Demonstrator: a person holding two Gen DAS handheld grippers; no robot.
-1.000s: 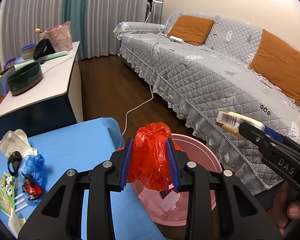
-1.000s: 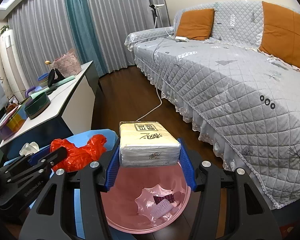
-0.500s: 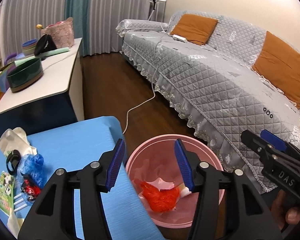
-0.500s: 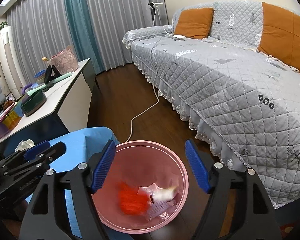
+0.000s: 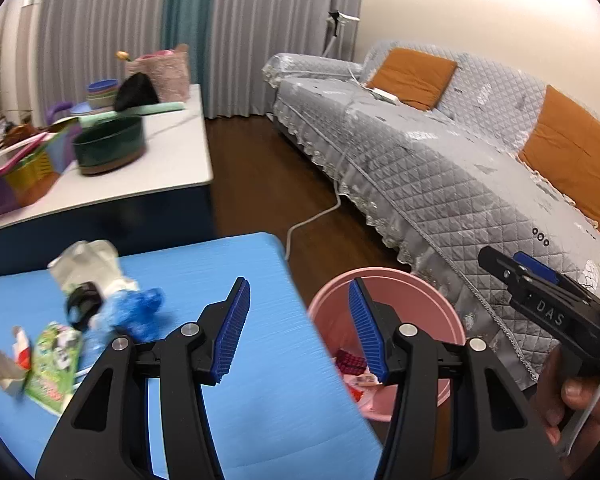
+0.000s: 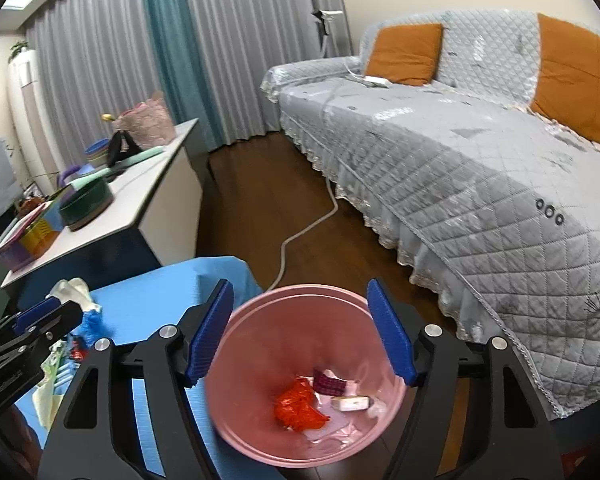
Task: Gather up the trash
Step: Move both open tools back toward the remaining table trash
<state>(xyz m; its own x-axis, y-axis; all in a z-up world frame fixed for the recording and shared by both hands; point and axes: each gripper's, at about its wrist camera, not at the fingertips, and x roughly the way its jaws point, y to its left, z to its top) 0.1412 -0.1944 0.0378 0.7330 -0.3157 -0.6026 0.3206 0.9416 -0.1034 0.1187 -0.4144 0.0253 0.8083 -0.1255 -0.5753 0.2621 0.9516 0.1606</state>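
Note:
A pink bin [image 6: 260,420] stands on the floor beside the blue table [image 5: 228,400]. In it lie a crumpled red bag [image 6: 298,408] and a yellow tissue pack [image 6: 350,403]. My right gripper [image 6: 300,286] hangs over the bin, its jaws closing with nothing between them. My left gripper [image 5: 298,284] is open and empty above the table's right edge, with the bin [image 5: 420,292] to its right. To its left on the table lie a blue plastic wad [image 5: 136,312], a white bag [image 5: 88,264], a black ring [image 5: 82,306] and a green packet [image 5: 54,356].
A grey quilted sofa [image 6: 480,168] with orange cushions runs along the right. A white cable [image 6: 300,232] trails over the wooden floor. Behind the blue table, a white sideboard [image 5: 168,168] carries a dark green bowl [image 5: 110,150] and colourful containers.
The left gripper let go of the red bag and the right one let go of the tissue pack; both now lie in the bin. The left gripper then swung left over the table.

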